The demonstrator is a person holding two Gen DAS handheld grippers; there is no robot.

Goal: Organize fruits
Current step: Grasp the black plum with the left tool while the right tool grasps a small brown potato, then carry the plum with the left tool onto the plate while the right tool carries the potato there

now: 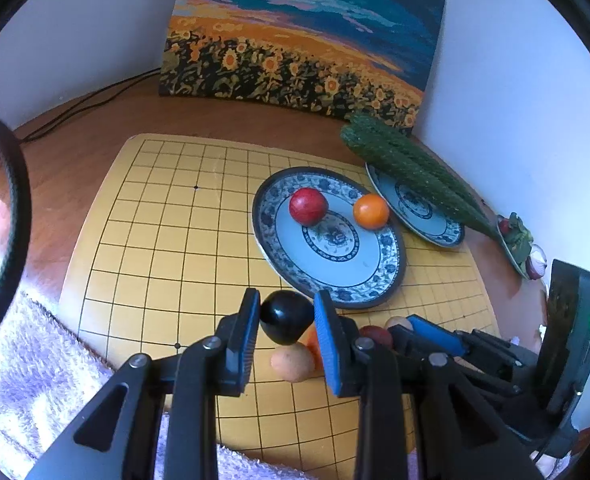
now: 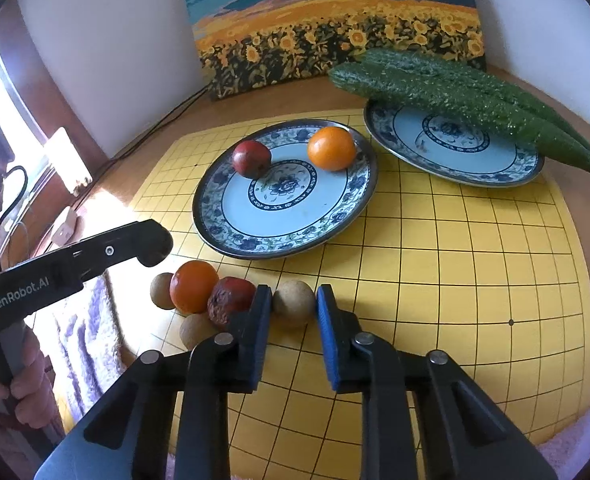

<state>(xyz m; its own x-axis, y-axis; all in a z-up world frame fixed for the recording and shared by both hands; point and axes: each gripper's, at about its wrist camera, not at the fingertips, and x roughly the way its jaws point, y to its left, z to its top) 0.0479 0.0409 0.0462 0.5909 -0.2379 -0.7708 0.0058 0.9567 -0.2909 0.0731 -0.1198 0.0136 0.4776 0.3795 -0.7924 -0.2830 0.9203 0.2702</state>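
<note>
A person works two hand-held grippers over a yellow grid board (image 2: 435,248) on a wooden table, sorting small fruits. The left gripper (image 1: 287,320) is clamped on a black, glossy fruit (image 1: 285,318), which sits squarely between its two blue pads, held above the board's near edge with a tan fruit (image 1: 293,362) lying below it. The right gripper (image 2: 294,304) has its pads pressed against both sides of a round tan-brown fruit (image 2: 294,303) near the board's near-left corner, the fruit sitting at the very tips of the fingers. Just to the left of that gripper lies a cluster of loose fruits: an orange one (image 2: 194,286), a wrinkled dark red one (image 2: 227,300) touching it, and two more tan balls, one behind the orange fruit and one near the board's edge. Toward the far side of the board, a blue-and-white patterned plate (image 2: 223,232) carries a red fruit (image 2: 252,159) and an orange fruit (image 2: 331,148), both near the plate's far rim and apart from each other. A second, matching plate (image 2: 475,172) at the board's far-right corner bears two long green cucumbers (image 2: 455,88) lying across its far rim. A sunflower painting (image 2: 335,28) leans against the white wall behind.
</note>
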